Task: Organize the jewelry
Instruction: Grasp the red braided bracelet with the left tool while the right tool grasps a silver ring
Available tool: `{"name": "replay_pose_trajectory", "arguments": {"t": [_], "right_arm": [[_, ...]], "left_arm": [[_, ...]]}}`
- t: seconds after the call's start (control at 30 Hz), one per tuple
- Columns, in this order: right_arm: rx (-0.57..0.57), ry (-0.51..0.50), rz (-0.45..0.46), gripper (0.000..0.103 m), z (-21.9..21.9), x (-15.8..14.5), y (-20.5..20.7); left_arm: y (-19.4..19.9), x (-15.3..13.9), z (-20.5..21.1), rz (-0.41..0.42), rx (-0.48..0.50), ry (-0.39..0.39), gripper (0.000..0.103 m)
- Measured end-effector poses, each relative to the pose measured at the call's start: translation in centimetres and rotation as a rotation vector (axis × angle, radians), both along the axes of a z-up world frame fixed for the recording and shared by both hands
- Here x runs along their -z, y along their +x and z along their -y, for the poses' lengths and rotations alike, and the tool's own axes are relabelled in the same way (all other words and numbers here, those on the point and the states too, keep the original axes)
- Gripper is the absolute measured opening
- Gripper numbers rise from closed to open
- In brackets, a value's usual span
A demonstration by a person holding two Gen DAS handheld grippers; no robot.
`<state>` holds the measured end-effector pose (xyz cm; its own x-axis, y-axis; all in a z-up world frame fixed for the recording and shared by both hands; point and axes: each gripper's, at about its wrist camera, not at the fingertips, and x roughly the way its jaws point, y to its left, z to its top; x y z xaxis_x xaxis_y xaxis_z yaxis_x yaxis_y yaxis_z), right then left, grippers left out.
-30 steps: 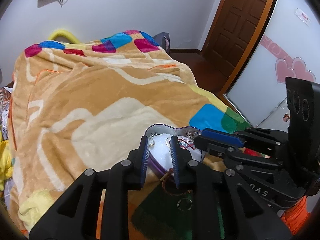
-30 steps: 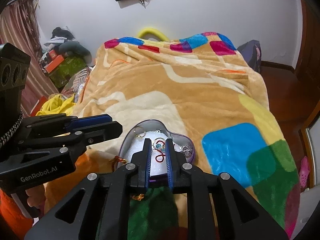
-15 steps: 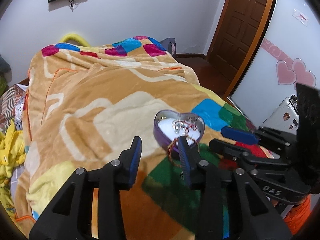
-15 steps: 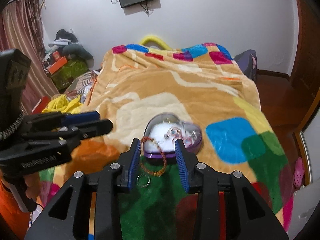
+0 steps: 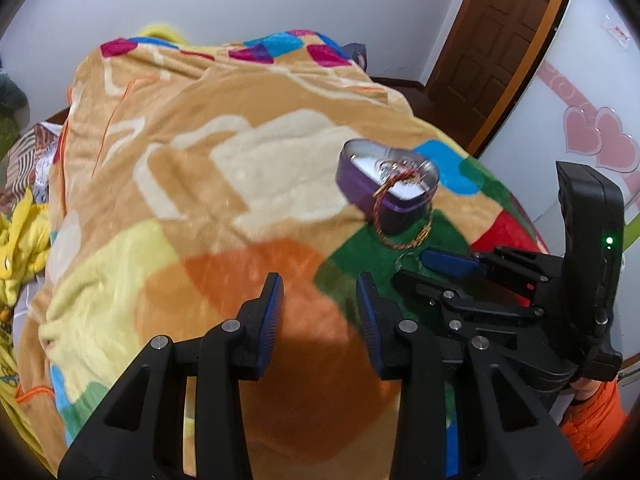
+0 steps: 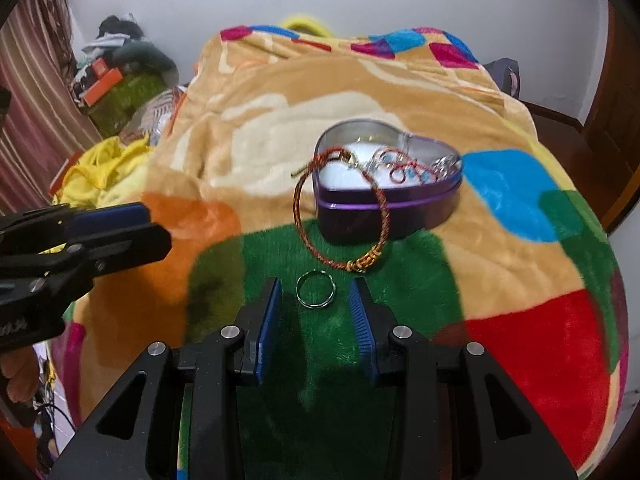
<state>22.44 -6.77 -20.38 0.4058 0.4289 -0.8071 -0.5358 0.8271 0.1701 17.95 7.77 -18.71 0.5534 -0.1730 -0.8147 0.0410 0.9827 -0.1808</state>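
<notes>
Setting: bed covered by a plush blanket [image 6: 280, 112] in tan, cream, orange, green, blue and red patches
Tin: heart-shaped purple tin [image 6: 388, 204], lid off, standing on the blanket where the tan, green and blue patches meet; also seen in the left wrist view [image 5: 384, 188]
Tin contents: white lining with several small pieces, among them a red cord item [image 6: 404, 166] and silvery rings; details too small to tell
Bracelet: braided red-and-gold bracelet [image 6: 340, 216] draped over the near rim of the tin, upper part inside, lower loop hanging down the purple wall onto the green patch; seen also from the left [image 5: 400, 216]
Ring: 1 thin metal ring [image 6: 316, 289] lying flat on the green patch, just in front of the bracelet's lower end, apart from the tin
Right claw: [image 6: 316, 308] spread, holding nothing, its 2 blue-padded fingers to either side of the ring without touching it; in the left wrist view [image 5: 436, 270] it sits low over the green patch, near the tin
Left claw: [image 5: 318, 312] spread, empty, over the orange patch, well apart from the tin; in the right wrist view [image 6: 132, 228] it enters from the left edge
Surroundings: yellow cloth [image 6: 104, 164] beside the bed, brown door [image 5: 500, 40], wall with pink hearts [image 5: 600, 144]
</notes>
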Motion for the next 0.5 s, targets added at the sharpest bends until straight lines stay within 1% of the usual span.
{"name": "replay_pose_trajectory", "arguments": {"t": [0.13,0.17,0.2,0.23,0.37,0.5], "right_arm": [[-0.014,-0.015,0.017,0.032,0.0,0.5,-0.3],[-0.017,-0.009,0.020,0.030,0.1,0.3,-0.4],[-0.022,-0.005,0.022,0.022,0.2,0.3,-0.5],[-0.028,-0.003,0.022,0.019,0.2,0.2,-0.5],[-0.021,0.029,0.025,0.019,1.5,-0.1,-0.7],[0.013,0.050,0.036,0.019,3.0,-0.5,-0.6]], "left_arm": [[0.1,0.7,0.0,-0.016,-0.007,-0.001,0.037],[0.2,0.8,0.0,-0.019,-0.007,-0.004,0.037],[0.4,0.8,0.1,-0.020,-0.006,-0.006,0.037],[0.5,0.8,0.2,-0.021,-0.005,-0.010,0.037],[1.5,1.2,1.2,-0.033,0.015,-0.037,0.037],[2.7,1.9,2.9,-0.045,0.033,-0.033,0.037]]}}
